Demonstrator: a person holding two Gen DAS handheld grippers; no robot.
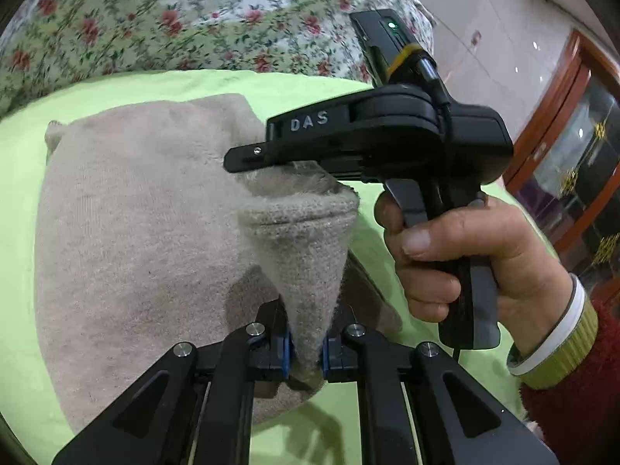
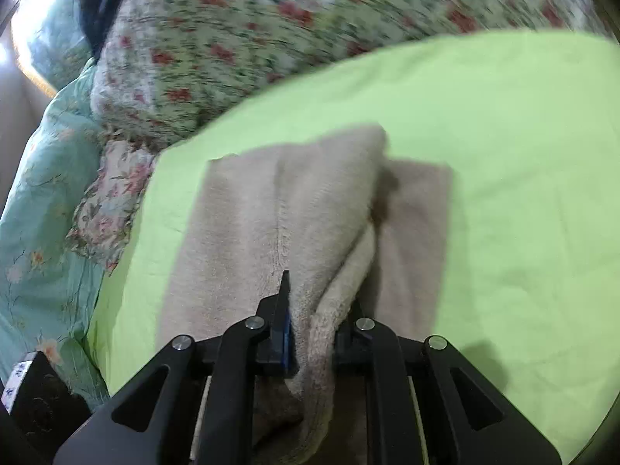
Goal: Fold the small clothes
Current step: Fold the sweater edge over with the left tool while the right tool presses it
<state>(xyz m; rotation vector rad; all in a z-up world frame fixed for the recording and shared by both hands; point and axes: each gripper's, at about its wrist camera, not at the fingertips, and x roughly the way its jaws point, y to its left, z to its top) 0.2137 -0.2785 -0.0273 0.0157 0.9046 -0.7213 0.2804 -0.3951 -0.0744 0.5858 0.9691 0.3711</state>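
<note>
the beige knit garment (image 1: 135, 224) lies on a lime green sheet (image 1: 23, 178) spread over the bed, filling the view from 9 o'clock to the centre in the left wrist view. the left gripper (image 1: 306, 345), at 6 o'clock, has its jaws clenched on a bunched fold of the garment that rises in a cone from the cloth. the right gripper (image 1: 248, 155) reaches in from 3 o'clock, held by the right hand (image 1: 457, 255) in a red sleeve, its tips pressed into a raised edge of the same garment near the centre. in the right wrist view the right gripper (image 2: 314, 333) has its jaws clamped on a thick ridge of the garment (image 2: 271, 213), which runs from 6 o'clock up toward 12 o'clock over the green sheet (image 2: 503, 155). a floral quilt (image 2: 232, 38) lies bunched at 11 o'clock, and a teal floral cover (image 2: 46, 193) sits at 9 o'clock.
</note>
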